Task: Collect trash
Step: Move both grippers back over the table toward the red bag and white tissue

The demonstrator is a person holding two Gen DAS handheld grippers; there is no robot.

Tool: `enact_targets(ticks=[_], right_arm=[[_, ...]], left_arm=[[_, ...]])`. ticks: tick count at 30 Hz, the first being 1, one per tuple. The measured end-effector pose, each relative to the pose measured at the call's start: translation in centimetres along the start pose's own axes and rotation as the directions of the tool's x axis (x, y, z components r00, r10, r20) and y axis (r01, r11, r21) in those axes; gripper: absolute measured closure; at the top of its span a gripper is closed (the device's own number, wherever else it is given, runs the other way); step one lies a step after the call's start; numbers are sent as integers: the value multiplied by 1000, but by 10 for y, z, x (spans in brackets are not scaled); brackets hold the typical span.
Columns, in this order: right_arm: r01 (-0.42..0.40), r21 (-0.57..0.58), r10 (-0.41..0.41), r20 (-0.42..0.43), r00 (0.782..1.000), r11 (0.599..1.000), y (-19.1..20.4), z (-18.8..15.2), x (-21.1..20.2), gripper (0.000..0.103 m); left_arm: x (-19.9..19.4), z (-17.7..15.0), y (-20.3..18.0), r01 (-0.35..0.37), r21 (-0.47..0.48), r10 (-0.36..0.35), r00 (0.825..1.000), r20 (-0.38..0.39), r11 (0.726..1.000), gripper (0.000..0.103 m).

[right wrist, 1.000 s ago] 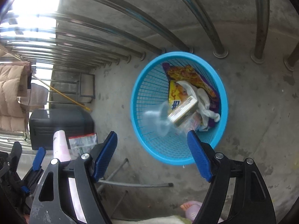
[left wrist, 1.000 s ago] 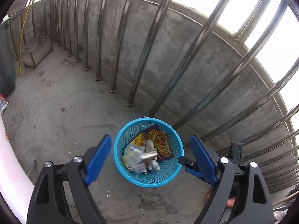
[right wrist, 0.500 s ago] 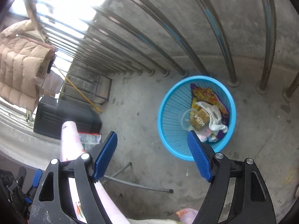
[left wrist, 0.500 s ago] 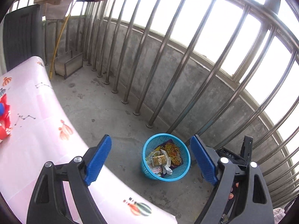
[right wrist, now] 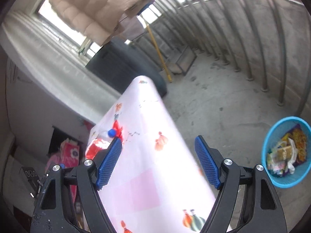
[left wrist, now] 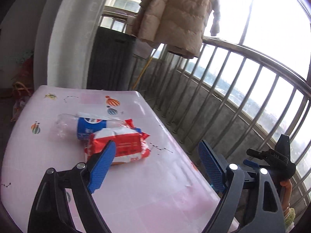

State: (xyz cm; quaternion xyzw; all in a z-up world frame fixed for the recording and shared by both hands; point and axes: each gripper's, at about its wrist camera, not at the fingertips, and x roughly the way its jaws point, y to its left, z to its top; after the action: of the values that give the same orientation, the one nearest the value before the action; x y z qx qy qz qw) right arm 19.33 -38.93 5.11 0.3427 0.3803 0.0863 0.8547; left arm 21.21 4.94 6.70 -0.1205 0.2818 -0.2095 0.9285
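On the pink table [left wrist: 155, 184] lie a red and white wrapper [left wrist: 124, 145] and, behind it, a clear plastic bottle with a blue label [left wrist: 91, 126]. My left gripper [left wrist: 157, 159] hangs open above the table, just short of the wrapper, with nothing between its fingers. The right wrist view shows my right gripper [right wrist: 158, 155] open over the same table [right wrist: 147, 174]; the bottle's blue cap [right wrist: 111, 133] and the red wrapper [right wrist: 95, 147] lie beyond its left finger. A blue mesh basket [right wrist: 272, 180] with several pieces of trash stands on the floor at the right.
A steel railing [left wrist: 233, 97] runs along the balcony's right side. A beige padded coat [left wrist: 175, 15] hangs above a dark cabinet [left wrist: 108, 58]. A yellow broom handle [right wrist: 157, 52] leans at the far end. Bags [right wrist: 68, 155] sit left of the table.
Both grippers have risen and swung away from the blue basket toward the pink table. Trash released a second ago now lies in the basket. The wrapper and bottle have come into view.
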Motion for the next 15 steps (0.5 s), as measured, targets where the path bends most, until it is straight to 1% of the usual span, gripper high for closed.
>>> enact_targets(ticks=[2,4,5,7,8,9,11,12,14,15], right_arm=[[-38,-58,35,-49,998,998,33,8,30,29],[-77,-117,67,-88,994,990,66,17,59,29],[-95,-142,80,-108,991,985,84,23,75,29],[-123,-192,94,-152,984,974,117,33,109,29],[-143,-215,106,-176,979,966,132,38,127,29],[-146,-232,101,-196,975,962,145,44,146,29],[-161,-255,90,-267,959,953,169,51,191,30],[-163,-258,80,-304,949,952,178,53,213,33],[-174,-266,63,-381,922,948,194,52,252,39],[-162,-279,37,-404,914,946,200,50,270,44]], left_arm=[[-6,8,40,-48,-70,50,999,16,996,19],[-8,14,73,-72,-141,75,997,19,987,24],[-8,13,87,-68,-178,72,997,17,982,27],[-7,8,105,-39,-235,43,999,12,971,32],[-5,5,110,-17,-254,20,1000,8,967,35],[-3,1,112,8,-266,-7,1000,5,964,36],[4,-8,111,53,-277,-55,998,1,959,41],[10,-11,108,66,-277,-71,997,-8,959,43],[23,-16,105,63,-283,-76,996,-36,957,48],[31,-18,102,63,-285,-81,995,-53,957,51]])
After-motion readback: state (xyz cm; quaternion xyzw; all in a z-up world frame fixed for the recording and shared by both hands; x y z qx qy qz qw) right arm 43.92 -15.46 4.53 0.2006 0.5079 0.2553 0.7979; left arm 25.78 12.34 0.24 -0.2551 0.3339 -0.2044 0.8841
